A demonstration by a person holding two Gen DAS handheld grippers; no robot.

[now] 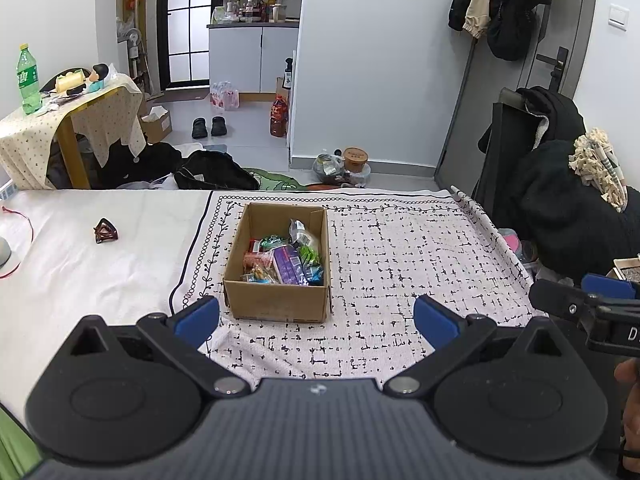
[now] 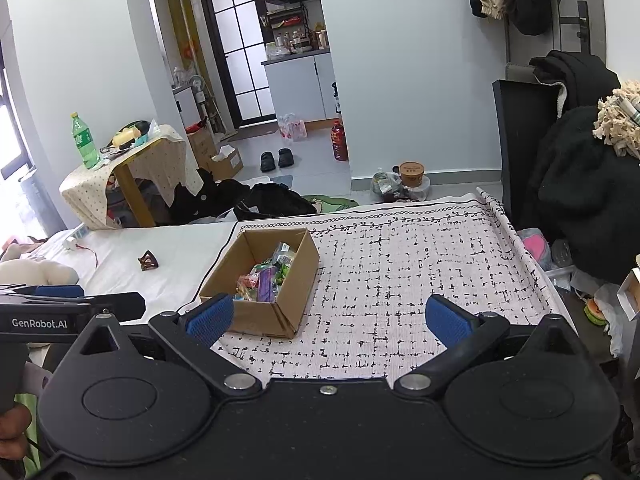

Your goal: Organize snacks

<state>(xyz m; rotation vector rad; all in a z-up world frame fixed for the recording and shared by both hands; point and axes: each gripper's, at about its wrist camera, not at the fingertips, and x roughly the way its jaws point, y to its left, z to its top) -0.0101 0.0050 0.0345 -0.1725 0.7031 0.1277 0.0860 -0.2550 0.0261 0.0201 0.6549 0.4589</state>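
**Snacks in box, both grippers wide & empty**

While small bright foil and plastic snack packets lie heaped in open brown cardboard box, standing on white black-dashed patterned cloth, no loose packets seen on cloth. Fits two stages: packets already gathered into box, or packets waiting to be lifted out & sorted. Can't settle which from here.

Black left gripper w/ blue pads: jaws spread wide, holding nothing, hovering just short of box's near wall. Black right gripper w/ blue pads: same, jaws apart, empty, box ahead to its left.

Either way: approach from above, not across near wall; pinch one packet by edge, gently, since thin wrappers likely slip & crumple. Box light, prob. slides on cloth if nudged.
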